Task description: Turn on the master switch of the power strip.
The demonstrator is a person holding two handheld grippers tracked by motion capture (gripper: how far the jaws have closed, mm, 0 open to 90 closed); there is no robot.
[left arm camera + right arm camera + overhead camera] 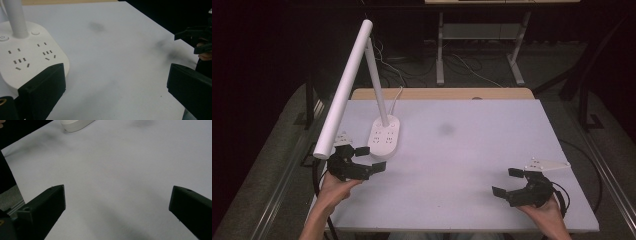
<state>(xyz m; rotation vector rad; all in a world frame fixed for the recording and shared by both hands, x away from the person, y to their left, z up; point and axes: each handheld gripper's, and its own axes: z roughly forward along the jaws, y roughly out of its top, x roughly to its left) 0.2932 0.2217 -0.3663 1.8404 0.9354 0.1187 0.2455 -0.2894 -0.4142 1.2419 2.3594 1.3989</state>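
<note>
Left gripper jaws apart, just beside lamp base. Right gripper jaws apart, over bare table, well apart from lamp.

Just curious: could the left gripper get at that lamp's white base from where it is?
Probably yes: the left gripper is open right beside the lamp base, with nothing between them.

Left gripper jaws stood wide apart, nothing between them, low over the white surface. Near-left jaw sat just beside the lamp base, a white rounded block with socket slots and two buttons; touching or not, unclear. Lamp stem rose at far left. Right gripper showed far right, fingers behind it. Faint grey smudges marked the surface.
</note>
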